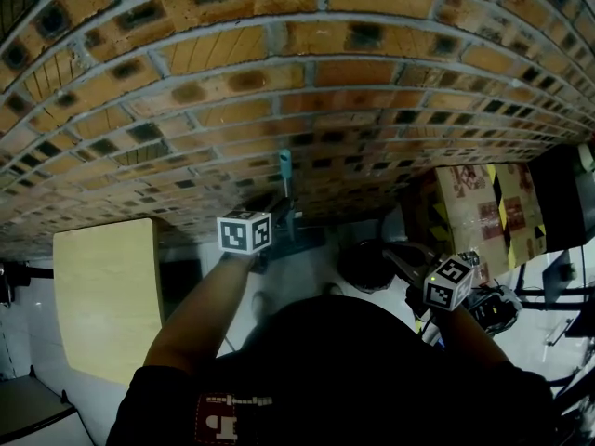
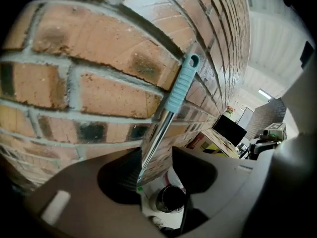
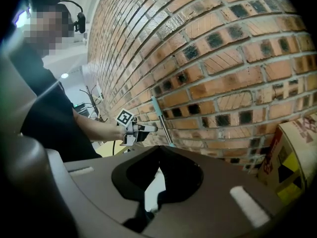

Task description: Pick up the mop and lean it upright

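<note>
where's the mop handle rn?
Head view, centre-left: the mop handle leans against the brick wall, just above the left gripper. In the left gripper view its shaft runs between that gripper's open jaws.

Brick wall (image 1: 297,82) is filling the whole upper field. Cardboard box (image 1: 488,207) with yellow-and-black tape is standing against its foot at right. Pale wooden tabletop (image 1: 107,295) is sitting at left. Dark round container (image 1: 364,266) is resting on the light floor (image 1: 311,282) between them.
</note>
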### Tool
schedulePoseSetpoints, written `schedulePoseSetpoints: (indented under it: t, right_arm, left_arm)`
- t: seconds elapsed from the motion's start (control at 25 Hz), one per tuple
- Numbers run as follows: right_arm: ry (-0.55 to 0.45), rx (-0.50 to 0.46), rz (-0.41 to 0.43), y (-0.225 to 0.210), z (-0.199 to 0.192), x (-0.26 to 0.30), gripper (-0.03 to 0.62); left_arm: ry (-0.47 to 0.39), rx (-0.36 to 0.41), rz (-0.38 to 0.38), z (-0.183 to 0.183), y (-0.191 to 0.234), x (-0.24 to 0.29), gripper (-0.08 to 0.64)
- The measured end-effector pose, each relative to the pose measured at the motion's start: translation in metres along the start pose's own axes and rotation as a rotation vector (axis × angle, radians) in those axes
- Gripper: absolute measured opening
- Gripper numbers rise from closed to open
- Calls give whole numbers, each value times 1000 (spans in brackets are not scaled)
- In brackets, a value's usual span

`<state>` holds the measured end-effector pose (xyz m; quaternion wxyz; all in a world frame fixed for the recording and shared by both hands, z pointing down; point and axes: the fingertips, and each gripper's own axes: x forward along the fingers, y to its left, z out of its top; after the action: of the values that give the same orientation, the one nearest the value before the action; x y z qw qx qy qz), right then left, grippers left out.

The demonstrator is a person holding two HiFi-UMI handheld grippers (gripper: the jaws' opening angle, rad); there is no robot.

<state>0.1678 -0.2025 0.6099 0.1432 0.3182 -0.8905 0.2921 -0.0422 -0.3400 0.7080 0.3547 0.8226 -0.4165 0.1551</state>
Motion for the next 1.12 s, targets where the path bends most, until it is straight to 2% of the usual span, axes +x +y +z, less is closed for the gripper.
schedulePoseSetpoints:
  t: [0.16, 0.28, 0.44, 0.64, 0.84, 1.12]
  right_arm:
    - [-16, -12, 10, 1, 8, 4, 14]
    - [-33, -33, 27, 2, 20, 10, 14]
    - [-56, -63, 61, 7, 41, 24, 14]
    - [-87, -108, 105, 21, 71, 40, 14]
    - [-119, -168, 152, 40, 100, 49, 14]
    - [-149, -205, 177, 56, 119, 45, 14]
  left_arm:
    - [-34, -32, -18, -22, 3, -40, 175]
    - [-123, -36, -37, -21, 0, -86, 173]
    - [-271, -1, -60, -2, -6, -149, 148]
    - [-423, 46, -45, 27, -15, -210, 117]
    - [-576, 44, -41, 56, -25, -260, 50]
    - [-655, 31, -24, 63, -33, -291, 2]
